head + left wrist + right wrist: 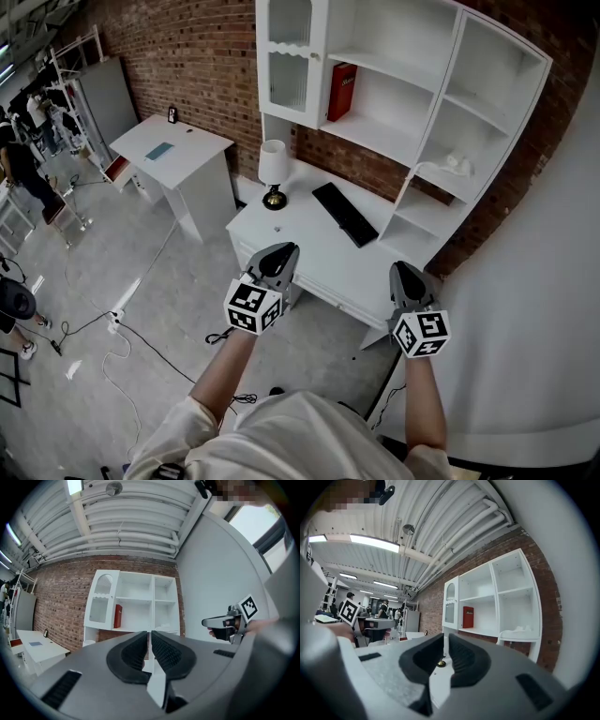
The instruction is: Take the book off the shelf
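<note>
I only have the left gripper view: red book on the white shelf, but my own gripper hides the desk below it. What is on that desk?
Observer: A black keyboard lies aslant on the desk, below the book.
Operator: Anything standing there?
Observer: A lamp with a white shade and a brass base stands at the desk's left end, left of the keyboard.
Operator: And the right gripper's jaws?
Observer: The right gripper has its jaws a thin slit apart, with nothing between them.
</note>
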The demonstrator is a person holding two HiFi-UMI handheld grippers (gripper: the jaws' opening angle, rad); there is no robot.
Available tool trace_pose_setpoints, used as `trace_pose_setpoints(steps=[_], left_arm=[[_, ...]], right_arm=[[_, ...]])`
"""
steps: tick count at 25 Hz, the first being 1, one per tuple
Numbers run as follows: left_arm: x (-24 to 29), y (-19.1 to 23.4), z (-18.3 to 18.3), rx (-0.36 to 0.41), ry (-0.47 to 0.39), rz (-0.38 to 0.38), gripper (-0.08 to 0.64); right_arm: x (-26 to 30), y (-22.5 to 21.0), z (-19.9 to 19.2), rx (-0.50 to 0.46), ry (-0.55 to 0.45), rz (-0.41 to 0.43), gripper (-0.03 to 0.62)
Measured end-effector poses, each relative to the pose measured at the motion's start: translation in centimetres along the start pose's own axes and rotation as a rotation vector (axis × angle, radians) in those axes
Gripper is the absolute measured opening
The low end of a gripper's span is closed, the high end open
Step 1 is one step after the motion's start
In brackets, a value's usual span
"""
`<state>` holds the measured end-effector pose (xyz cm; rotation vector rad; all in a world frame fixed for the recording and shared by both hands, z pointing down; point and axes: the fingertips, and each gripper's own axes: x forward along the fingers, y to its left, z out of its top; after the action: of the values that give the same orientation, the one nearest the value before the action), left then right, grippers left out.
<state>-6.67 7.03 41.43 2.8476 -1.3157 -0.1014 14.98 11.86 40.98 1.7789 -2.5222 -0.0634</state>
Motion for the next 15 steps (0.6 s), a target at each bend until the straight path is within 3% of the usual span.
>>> trace_pose_setpoints(steps=[15], left_arm=[[-1.2, 2.0, -0.6, -0.033, 0.003, -0.021, 0.195]], right_arm=[[0.8, 3.0, -0.5, -0.031, 0.036, 0.015, 0.159]])
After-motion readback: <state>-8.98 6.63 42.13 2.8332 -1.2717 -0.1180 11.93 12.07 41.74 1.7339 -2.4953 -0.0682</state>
